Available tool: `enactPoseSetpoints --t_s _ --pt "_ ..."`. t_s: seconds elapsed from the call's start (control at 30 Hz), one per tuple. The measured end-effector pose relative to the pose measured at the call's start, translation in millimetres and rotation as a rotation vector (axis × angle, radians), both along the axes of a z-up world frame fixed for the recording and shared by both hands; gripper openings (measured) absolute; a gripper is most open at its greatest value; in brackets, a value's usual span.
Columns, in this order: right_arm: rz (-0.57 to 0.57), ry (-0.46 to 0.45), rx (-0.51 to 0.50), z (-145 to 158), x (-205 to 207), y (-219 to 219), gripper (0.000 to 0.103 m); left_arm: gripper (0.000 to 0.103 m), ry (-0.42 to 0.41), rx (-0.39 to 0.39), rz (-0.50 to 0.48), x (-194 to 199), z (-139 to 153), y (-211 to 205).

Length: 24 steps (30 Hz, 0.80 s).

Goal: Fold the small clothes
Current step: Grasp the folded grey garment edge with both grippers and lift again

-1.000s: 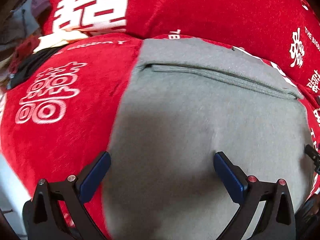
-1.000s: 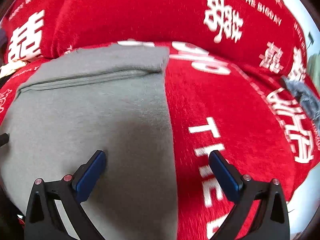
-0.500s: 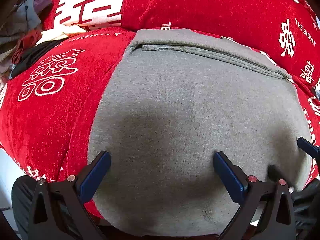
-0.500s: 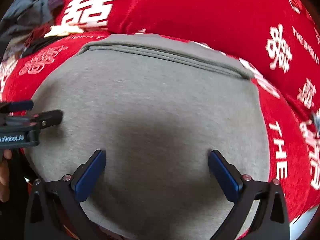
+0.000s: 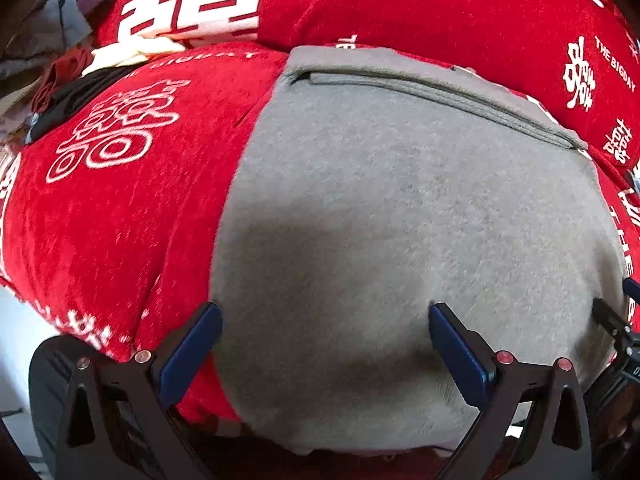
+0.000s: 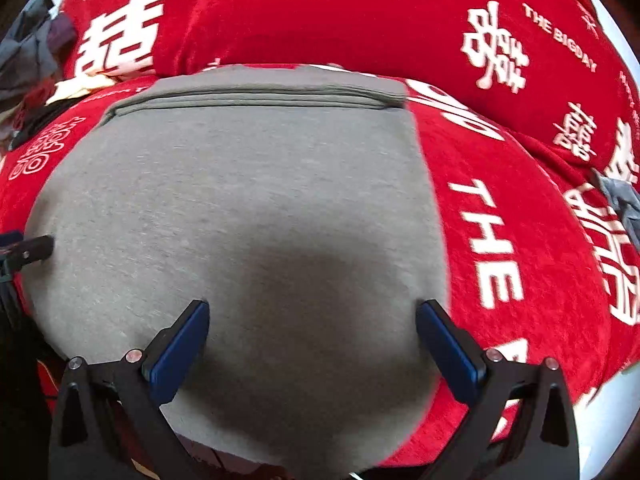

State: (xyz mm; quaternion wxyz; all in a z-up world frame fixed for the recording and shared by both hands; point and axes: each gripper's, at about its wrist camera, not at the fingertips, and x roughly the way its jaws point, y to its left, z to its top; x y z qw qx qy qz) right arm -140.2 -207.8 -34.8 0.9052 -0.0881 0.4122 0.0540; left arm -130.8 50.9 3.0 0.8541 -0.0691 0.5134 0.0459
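Note:
A folded grey garment [image 5: 400, 208] [image 6: 240, 200] lies flat on a red cloth with white lettering [image 5: 120, 208] [image 6: 520, 240]; a folded band runs along its far edge. My left gripper [image 5: 325, 330] hovers open over the garment's near left part, nothing between its blue pads. My right gripper [image 6: 312, 326] hangs open over the near right part, its right finger by the garment's right edge. Each gripper's tip shows at the other view's side edge.
The red cloth rises into a back cushion [image 5: 400, 4] behind the garment. A heap of mixed clothes [image 5: 52, 60] lies at the far left. A small blue-grey cloth [image 6: 620, 200] sits at the far right. The red surface's front edge is close below the grippers.
Both grippers stayed open. Over the second the views swung across the garment; since half a second ago the left shifted left and the right shifted right, toward the garment's near corners.

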Motion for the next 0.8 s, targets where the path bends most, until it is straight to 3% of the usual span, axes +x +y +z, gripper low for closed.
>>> enactPoseSetpoints --t_s 0.1,0.2,0.3,0.37,0.47,0.63,0.77,0.8 --pt "-0.006 -0.043 -0.062 9.1 -12.3 8.5 0.103 0.103 -0.003 0.002 0.012 -10.0 4.6 1.4" --pt "0.091 -0.039 -0.047 11.0 -21.2 36.9 0.103 0.103 -0.009 -0.007 -0.065 -15.6 8.0 -17.9" --pt "0.190 -0.017 -0.082 -1.1 -28.0 70.7 0.102 0.103 0.025 0.085 -0.218 -19.1 -0.1 -53.7" --pt "0.234 0.000 -0.124 -13.5 -32.0 83.4 0.102 0.103 0.091 0.128 -0.251 -19.0 -14.7 -60.7" --pt "0.241 -0.010 -0.121 -18.0 -34.1 77.0 0.102 0.103 0.112 0.057 -0.223 -18.6 -18.2 -46.1" --pt "0.143 0.022 -0.070 -13.4 -26.8 36.3 0.102 0.103 0.152 0.030 -0.175 -21.8 -22.0 -25.9" --pt "0.000 0.073 -0.048 -9.5 -27.8 -3.1 0.103 0.103 0.188 -0.031 -0.039 -31.0 -19.3 13.0" --pt "-0.023 0.108 0.002 -8.8 -28.8 -19.7 0.103 0.103 0.187 -0.030 -0.003 -33.5 -18.1 21.9"
